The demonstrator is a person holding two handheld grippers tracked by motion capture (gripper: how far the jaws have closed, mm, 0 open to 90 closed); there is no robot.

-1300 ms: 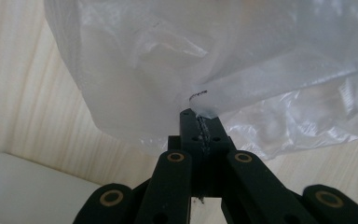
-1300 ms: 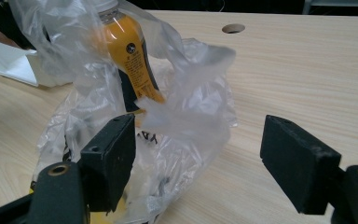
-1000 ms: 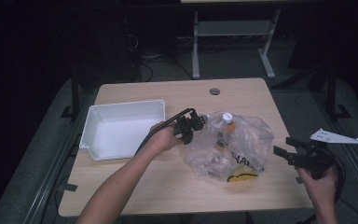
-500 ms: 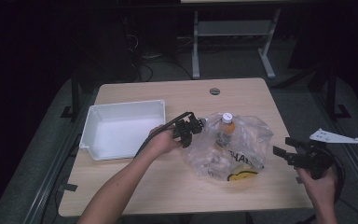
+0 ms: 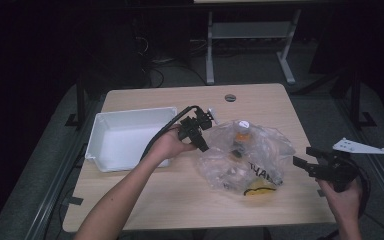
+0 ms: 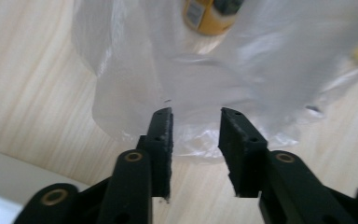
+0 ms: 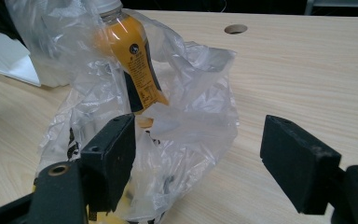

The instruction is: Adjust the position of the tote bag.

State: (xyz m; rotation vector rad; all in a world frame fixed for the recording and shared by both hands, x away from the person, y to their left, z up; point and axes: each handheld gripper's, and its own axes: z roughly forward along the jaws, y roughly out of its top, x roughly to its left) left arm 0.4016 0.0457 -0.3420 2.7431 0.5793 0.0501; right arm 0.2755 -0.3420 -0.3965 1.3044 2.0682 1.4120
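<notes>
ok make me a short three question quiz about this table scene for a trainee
1. True or false: the left tool is clamped shut on the plastic bag.
2. What stands upright inside the bag? A) a mug B) a bottle of orange drink C) a book
3. What white thing lies on the table to the left of the bag?

Key:
1. False. Its jaws have just been opening and stand apart, with the bag's edge beyond the tips.
2. B
3. A white tray.

dark lab: bare wooden table [image 5: 180, 200], metal stand [image 5: 250, 35]
</notes>
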